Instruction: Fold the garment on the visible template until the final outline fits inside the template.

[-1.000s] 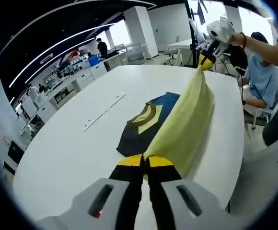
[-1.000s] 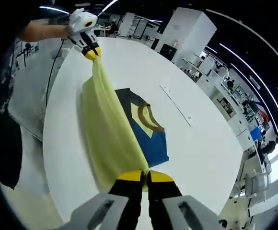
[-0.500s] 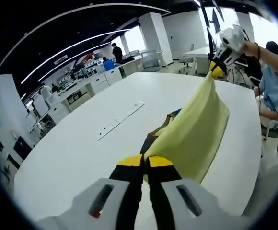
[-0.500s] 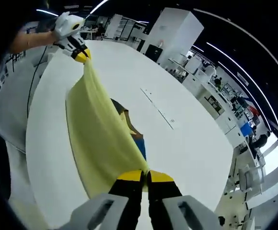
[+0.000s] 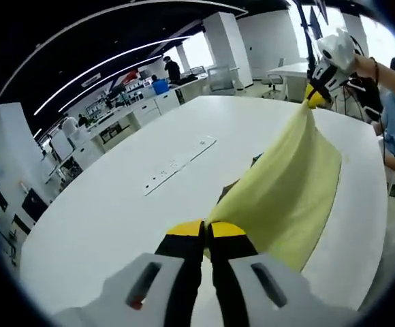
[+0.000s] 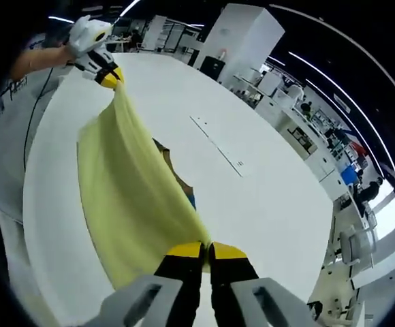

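Your left tongs (image 5: 207, 230) and right tongs (image 6: 207, 251) each pinch the yellow garment (image 5: 289, 187), lifted over the desk (image 5: 116, 204). Dark cloth beneath may be its other side.

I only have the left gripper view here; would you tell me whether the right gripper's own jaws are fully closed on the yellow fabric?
Observer: Yes. In the right gripper view, the right gripper has its jaws shut together on an edge of the yellow garment.
Operator: Thank you. Is any blue part uncovered on that side?
Observer: Just a small blue sliver next to a dark patch, peeking from under the lifted fold.
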Motion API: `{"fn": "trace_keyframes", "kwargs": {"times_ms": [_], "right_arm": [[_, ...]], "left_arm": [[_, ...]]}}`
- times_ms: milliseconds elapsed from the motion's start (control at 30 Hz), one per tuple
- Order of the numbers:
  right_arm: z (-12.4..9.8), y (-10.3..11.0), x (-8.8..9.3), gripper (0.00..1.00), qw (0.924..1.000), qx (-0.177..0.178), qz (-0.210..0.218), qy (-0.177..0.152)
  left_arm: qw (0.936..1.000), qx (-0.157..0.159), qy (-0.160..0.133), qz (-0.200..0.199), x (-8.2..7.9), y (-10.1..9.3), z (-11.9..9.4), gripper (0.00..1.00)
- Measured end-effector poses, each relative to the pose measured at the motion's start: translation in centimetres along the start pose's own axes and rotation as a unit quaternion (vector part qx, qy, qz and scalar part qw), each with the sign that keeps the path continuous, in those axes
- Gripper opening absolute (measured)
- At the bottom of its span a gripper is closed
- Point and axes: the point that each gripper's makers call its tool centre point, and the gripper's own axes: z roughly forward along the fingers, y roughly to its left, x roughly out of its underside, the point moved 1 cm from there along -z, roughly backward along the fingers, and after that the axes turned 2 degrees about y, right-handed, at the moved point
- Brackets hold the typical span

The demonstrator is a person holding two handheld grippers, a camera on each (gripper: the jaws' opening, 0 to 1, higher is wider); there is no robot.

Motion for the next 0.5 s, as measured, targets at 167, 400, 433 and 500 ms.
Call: {"fn": "trace_keyframes", "kwargs": {"times_ms": [167, 400, 433, 500], "right_arm": [[2.2, 0.1, 0.8, 0.00, 0.9998, -0.006, 0.014, 0.011], [5.1, 0.4, 2.1, 0.00, 0.9988, -0.021, 0.026, 0.036], [5.5, 0.6, 2.1, 0.00, 0.9988, -0.024, 0.024, 0.036], [6.2, 0.8, 2.2, 0.00, 0.9987, -0.027, 0.021, 0.038]], "left_arm": [[0.9998, 0.009, 0.010, -0.013, 1.7, 0.0, 2.1, 0.00], [0.9962, 0.024, 0.013, -0.083, 3.8, 0.1, 4.5, 0.00], [0.9960, 0.023, 0.016, -0.085, 4.0, 0.2, 4.8, 0.00], [0.9961, 0.022, 0.028, -0.080, 4.6, 0.1, 5.4, 0.00]]}}
